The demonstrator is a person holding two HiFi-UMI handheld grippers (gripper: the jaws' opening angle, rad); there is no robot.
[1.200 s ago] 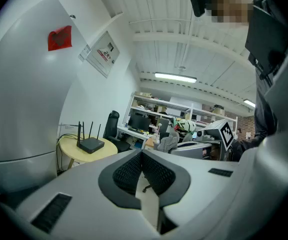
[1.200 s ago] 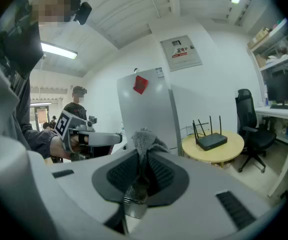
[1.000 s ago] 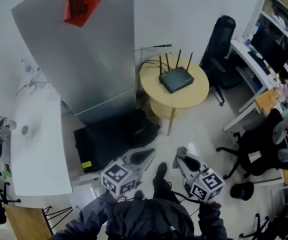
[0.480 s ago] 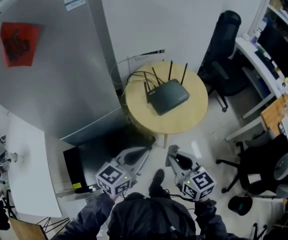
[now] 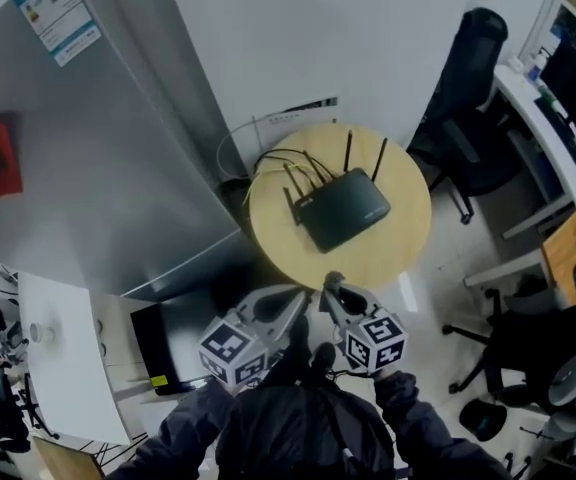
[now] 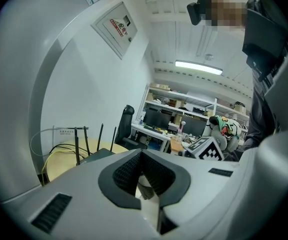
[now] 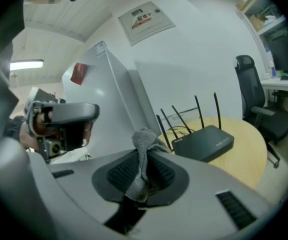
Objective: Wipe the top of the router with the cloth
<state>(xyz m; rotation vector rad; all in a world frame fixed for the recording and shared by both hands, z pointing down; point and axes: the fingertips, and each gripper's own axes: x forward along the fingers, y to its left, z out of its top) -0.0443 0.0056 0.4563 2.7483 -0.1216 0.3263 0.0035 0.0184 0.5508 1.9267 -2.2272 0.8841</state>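
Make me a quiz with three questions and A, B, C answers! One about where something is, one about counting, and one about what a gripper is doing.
1. Where is the router?
A. On the floor
B. On the round table
C. On an office chair

2. How many antennas stick up from the router?
A. Two
B. Six
C. Four

3. What is the right gripper doing?
A. It is shut on the cloth
B. It is wide open with nothing in it
C. It is holding a cup

Answers:
1. B: the head view shows the black router lying on the yellow round table top.
2. C: four thin black sticks rise from its back edge.
3. A: the right gripper view shows the grey cloth pinched between the jaws and poking out past them.
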